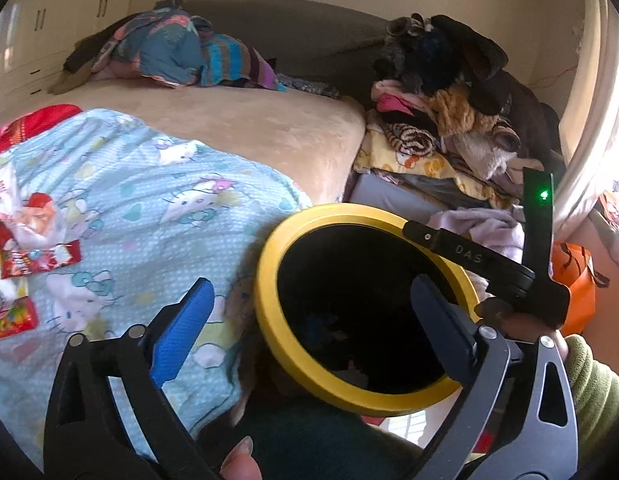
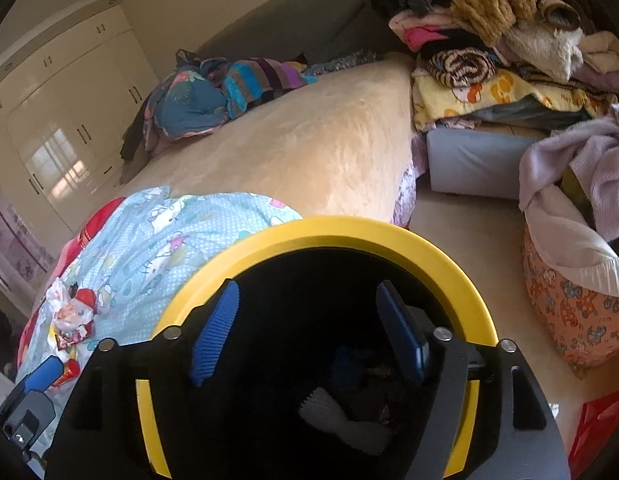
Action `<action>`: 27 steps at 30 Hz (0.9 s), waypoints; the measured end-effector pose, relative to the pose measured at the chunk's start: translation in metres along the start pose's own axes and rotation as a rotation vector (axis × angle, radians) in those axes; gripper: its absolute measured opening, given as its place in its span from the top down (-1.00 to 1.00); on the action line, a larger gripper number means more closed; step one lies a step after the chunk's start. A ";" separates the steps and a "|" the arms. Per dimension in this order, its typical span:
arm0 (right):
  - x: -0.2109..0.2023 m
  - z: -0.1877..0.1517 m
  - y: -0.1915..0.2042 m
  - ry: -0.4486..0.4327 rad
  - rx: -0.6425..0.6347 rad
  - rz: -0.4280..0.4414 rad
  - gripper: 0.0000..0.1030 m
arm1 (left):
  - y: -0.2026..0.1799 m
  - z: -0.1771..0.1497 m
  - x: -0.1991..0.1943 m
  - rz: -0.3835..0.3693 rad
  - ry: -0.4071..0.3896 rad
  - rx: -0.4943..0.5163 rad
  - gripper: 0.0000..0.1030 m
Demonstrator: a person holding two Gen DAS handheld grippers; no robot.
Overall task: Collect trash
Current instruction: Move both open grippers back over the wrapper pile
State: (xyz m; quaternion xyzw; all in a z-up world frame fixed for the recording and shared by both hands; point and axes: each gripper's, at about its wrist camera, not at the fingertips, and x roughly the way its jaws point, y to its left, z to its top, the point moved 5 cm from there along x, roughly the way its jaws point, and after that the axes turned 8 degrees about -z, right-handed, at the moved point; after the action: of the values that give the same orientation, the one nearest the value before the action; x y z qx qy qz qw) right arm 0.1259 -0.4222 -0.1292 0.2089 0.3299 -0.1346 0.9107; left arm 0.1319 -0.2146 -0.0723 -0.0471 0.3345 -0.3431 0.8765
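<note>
A black trash bin with a yellow rim [image 1: 269,280] stands beside the bed; it also shows in the right wrist view [image 2: 349,232], with trash at its bottom. My right gripper [image 2: 309,332] is open and empty, directly above the bin's mouth. My left gripper [image 1: 309,320] is open and empty, spanning the bin's near rim and the bed edge. Several candy wrappers [image 1: 33,256] lie on the light blue Hello Kitty blanket [image 1: 141,208], left of my left gripper. They also show at the left in the right wrist view [image 2: 73,316].
The beige bed [image 1: 249,120] holds a heap of clothes [image 1: 169,52] at its far end. A tall pile of clothes and blankets [image 1: 441,116] stands to the right. An orange laundry basket [image 2: 569,300] sits on the floor at right.
</note>
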 end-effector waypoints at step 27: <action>-0.049 -0.001 0.093 -0.091 -0.186 0.159 -0.55 | 0.041 0.015 -0.086 0.153 -0.207 -0.071 -0.79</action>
State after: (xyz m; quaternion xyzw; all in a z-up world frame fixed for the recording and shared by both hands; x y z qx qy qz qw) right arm 0.1243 -0.3347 -0.0703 0.1425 0.2818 -0.0399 0.9480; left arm 0.1179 -0.1310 -0.0261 -0.0877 0.2567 -0.2565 0.9277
